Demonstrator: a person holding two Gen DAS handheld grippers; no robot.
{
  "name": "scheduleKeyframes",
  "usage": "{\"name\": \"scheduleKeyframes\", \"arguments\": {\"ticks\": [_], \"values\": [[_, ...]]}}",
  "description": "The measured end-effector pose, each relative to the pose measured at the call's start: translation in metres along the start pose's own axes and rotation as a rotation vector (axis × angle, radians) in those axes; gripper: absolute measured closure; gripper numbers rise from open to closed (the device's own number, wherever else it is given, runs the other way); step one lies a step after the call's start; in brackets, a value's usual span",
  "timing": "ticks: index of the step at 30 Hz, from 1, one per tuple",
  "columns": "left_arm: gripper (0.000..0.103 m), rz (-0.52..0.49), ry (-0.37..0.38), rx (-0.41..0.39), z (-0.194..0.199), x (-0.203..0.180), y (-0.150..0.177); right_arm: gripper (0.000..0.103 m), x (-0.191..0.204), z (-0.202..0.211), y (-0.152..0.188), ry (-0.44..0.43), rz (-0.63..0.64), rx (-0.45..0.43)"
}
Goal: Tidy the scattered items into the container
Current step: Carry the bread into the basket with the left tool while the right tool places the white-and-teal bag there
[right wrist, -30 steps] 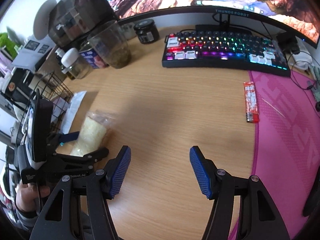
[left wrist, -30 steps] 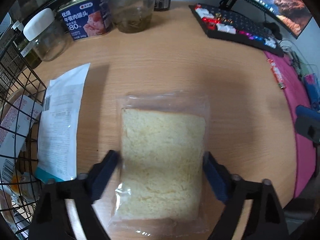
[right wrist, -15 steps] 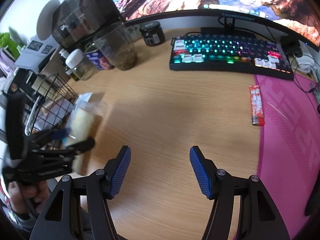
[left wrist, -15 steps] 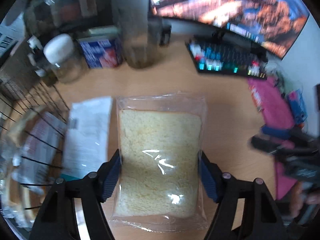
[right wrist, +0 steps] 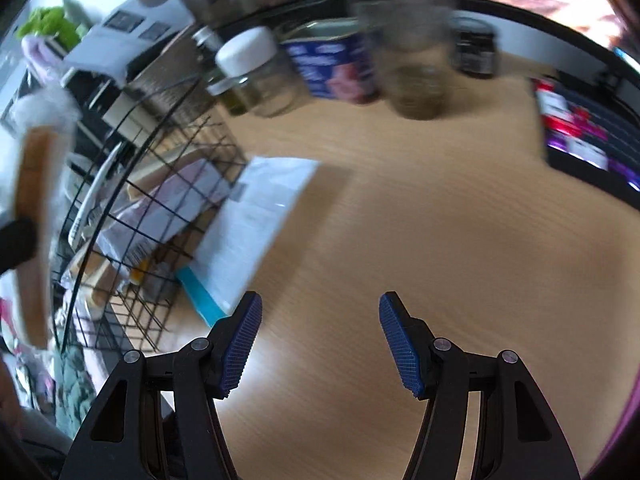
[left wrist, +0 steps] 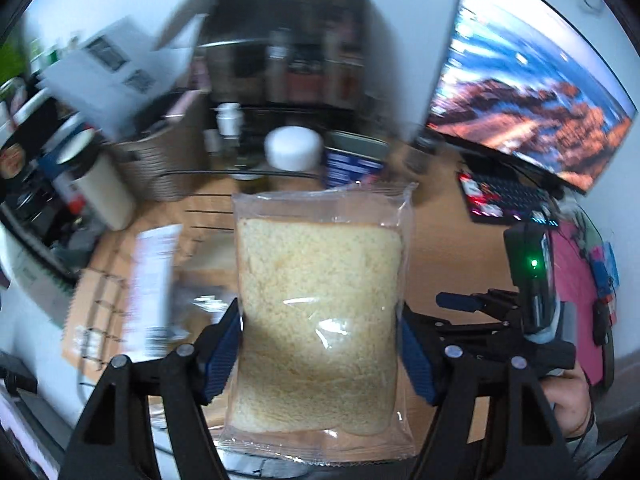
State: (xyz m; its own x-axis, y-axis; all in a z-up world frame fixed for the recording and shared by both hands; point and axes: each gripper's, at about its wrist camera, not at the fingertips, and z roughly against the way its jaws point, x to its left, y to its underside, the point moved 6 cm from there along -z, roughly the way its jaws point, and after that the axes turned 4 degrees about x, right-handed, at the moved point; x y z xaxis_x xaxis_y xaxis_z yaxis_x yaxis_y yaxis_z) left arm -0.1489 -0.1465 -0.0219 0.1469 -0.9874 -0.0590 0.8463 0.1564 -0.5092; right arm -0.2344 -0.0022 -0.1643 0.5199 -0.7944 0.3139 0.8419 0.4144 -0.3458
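Bagged bread [left wrist: 320, 312] now lifted over wire basket [right wrist: 160, 184] w/ packets

Bright indoor light, heavy motion blur, fisheye bending at dark edges, glare on plastic wrap [left wrist: 320, 312]

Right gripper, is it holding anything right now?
No, the right gripper has open jaws with only bare wooden desk between its blue pads.

Light wooden desk [right wrist: 420, 220] under the claws, white wall [left wrist: 416, 40] far ahead, big bright screen [left wrist: 532, 100] up to the right, glowing keyboard [left wrist: 504, 196] below it, pink mat [left wrist: 576, 276] at the right edge
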Motion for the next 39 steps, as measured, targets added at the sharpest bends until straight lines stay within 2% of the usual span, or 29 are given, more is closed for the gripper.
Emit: {"name": "scheduleKeyframes", "arguments": {"ticks": [7,14,15,17,18,20,22,23,25,28,39], "values": [[0.027,0.056,-0.008,0.001,0.0,0.046,0.006,0.041,0.023,-0.037,-0.024,-0.046,-0.032,0.012],[0.027,0.073,-0.013,0.018,-0.005,0.063,0.008,0.042,0.036,-0.055,-0.034,-0.068,-0.03,0.02],[0.027,0.076,-0.015,0.019,-0.006,0.064,0.008,0.045,0.039,-0.058,-0.035,-0.073,-0.019,0.024],[0.027,0.086,-0.02,0.02,-0.006,0.069,0.009,0.059,0.046,-0.062,-0.036,-0.073,0.0,0.026],[0.027,0.091,-0.022,0.023,-0.006,0.071,0.009,0.063,0.048,-0.063,-0.037,-0.066,0.008,0.023],[0.027,0.1,-0.026,0.026,-0.008,0.075,0.01,0.082,0.055,-0.066,-0.038,-0.061,0.037,0.029],[0.027,0.102,-0.027,0.031,-0.009,0.077,0.012,0.091,0.06,-0.066,-0.036,-0.041,0.06,0.026],[0.027,0.103,-0.028,0.032,-0.009,0.078,0.013,0.095,0.062,-0.063,-0.036,-0.038,0.066,0.015],[0.027,0.104,-0.026,0.033,-0.009,0.078,0.014,0.097,0.065,-0.056,-0.038,-0.048,0.057,-0.014],[0.027,0.102,-0.021,0.029,-0.007,0.077,0.014,0.099,0.066,-0.042,-0.039,-0.02,0.063,-0.049],[0.027,0.098,-0.001,-0.006,0.005,0.071,0.015,0.1,0.057,0.047,-0.039,0.092,0.076,-0.211]]}}
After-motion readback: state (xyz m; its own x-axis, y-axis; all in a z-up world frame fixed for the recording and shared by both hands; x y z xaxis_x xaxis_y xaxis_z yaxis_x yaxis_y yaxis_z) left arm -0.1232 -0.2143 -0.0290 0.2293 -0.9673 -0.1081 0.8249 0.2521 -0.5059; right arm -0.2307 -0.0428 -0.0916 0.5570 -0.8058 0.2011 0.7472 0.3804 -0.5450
